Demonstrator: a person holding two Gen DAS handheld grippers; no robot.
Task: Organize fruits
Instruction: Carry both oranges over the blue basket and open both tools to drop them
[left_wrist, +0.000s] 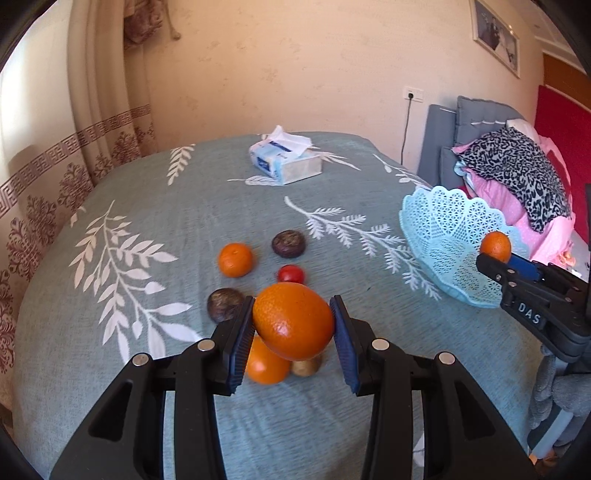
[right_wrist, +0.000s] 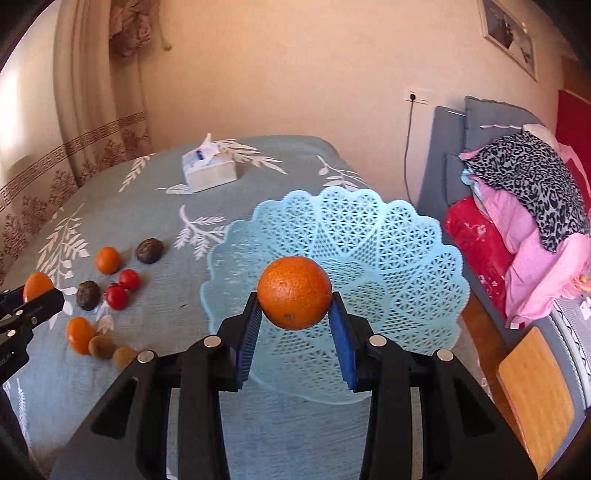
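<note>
Fruits are mid-transfer from tablecloth to basket, one in each tool. Nearest in the right wrist view, the right gripper (right_wrist: 294, 325) has its blue ribbed pads closed on a round orange with dimpled peel (right_wrist: 294, 292), held in the air over the near rim of the pale blue perforated plastic basket with scalloped edge (right_wrist: 399, 258), which looks bare inside. In the left wrist view, the left gripper (left_wrist: 291, 332) clamps a larger glossy orange (left_wrist: 293, 320) above the loose fruit still lying on the teal leaf-print tablecloth (left_wrist: 147, 369): an orange and a tan kiwi-like fruit directly beneath, then two dark wrinkled round fruits (left_wrist: 224, 304), a small red tomato (left_wrist: 291, 274) and a small mandarin (left_wrist: 235, 259). Farther back stands a white-and-blue tissue pack (left_wrist: 284, 158). The step in hand appears to be delivery; next, the right gripper should probably lower into the basket and open, while the left must carry its orange rightward across to the basket.
</note>
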